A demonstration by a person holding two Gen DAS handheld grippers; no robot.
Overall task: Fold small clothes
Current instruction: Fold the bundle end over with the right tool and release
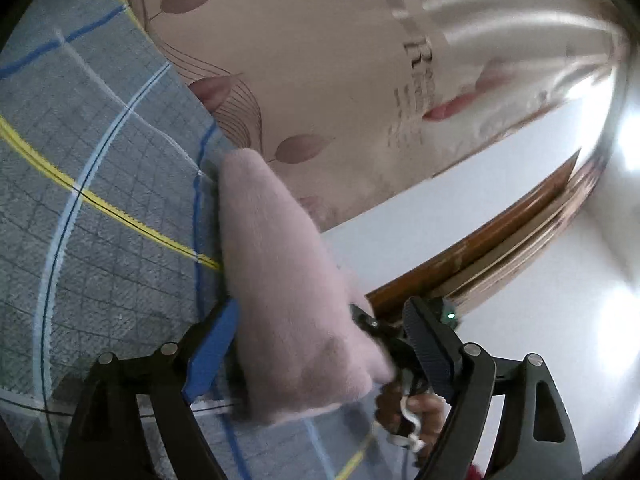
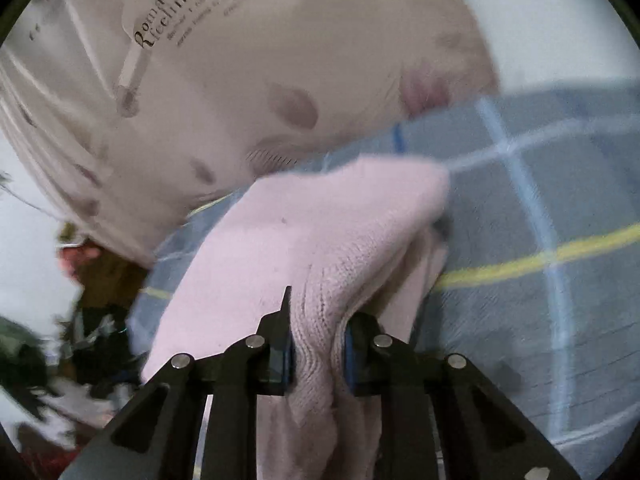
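- Bed cover (image 1: 100,184), grey-blue with a fine grid and crossing stripes in yellow, light blue, white and dark blue; wrinkled in places.
- Pillow (image 1: 340,80), beige, printed with brownish leaves, thin curved lines and lettering beginning with a large "R"; it rests on the bed cover's far edge.
- Wall (image 1: 560,320), plain white.
- Wooden trim (image 1: 480,256), brown, running across the wall.
- Dark clutter (image 2: 60,340), blurred, beside the bed; contents cannot be told.

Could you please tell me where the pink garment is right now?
The pink garment is pinched in the right tongs, draped over the blue plaid sheet just below the beige leaf-print pillow.
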